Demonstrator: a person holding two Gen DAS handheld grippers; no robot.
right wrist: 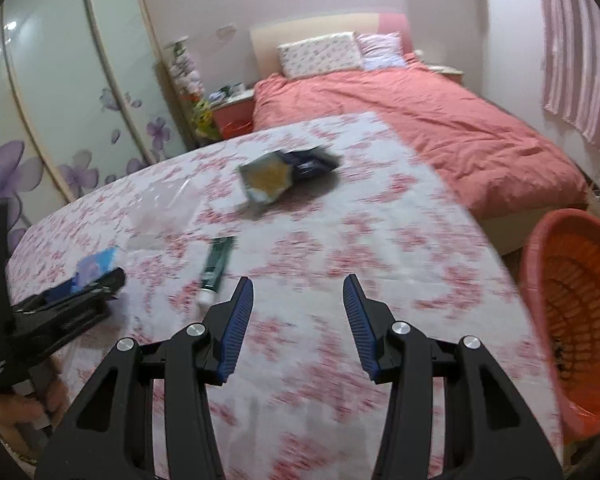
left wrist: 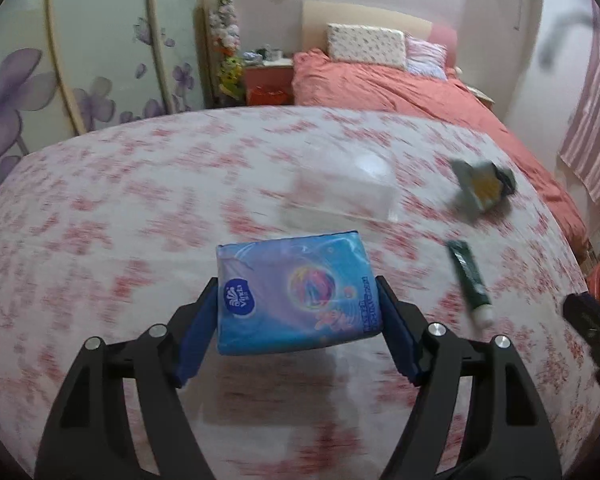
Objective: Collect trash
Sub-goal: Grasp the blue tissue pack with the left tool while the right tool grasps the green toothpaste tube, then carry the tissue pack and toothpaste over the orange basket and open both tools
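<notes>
A: State of the left gripper (left wrist: 296,292)?

B: Clamped on the blue tissue pack (left wrist: 296,292), one blue pad on each short side. The pack is held clear above the floral tablecloth (left wrist: 140,200); a shadow lies on the cloth beneath it.

A: And the right gripper (right wrist: 298,292)?

B: Spread wide, nothing between its fingers, hovering over a bare stretch of the cloth.

A: Other items on the table?

B: A dark green tube (right wrist: 217,266) with a white cap lies flat, just left of the right gripper's left finger. Farther back, a crumpled yellow-and-grey wrapper (right wrist: 266,182) rests against a dark packet (right wrist: 312,162). A clear plastic sheet (left wrist: 340,188) lies behind the tissue pack; its edges are blurred.

A: Collection point?

B: An orange mesh basket (right wrist: 572,300) stands off the table's right edge, beside the bed with the salmon cover (right wrist: 440,128). Contents cannot be made out.
</notes>
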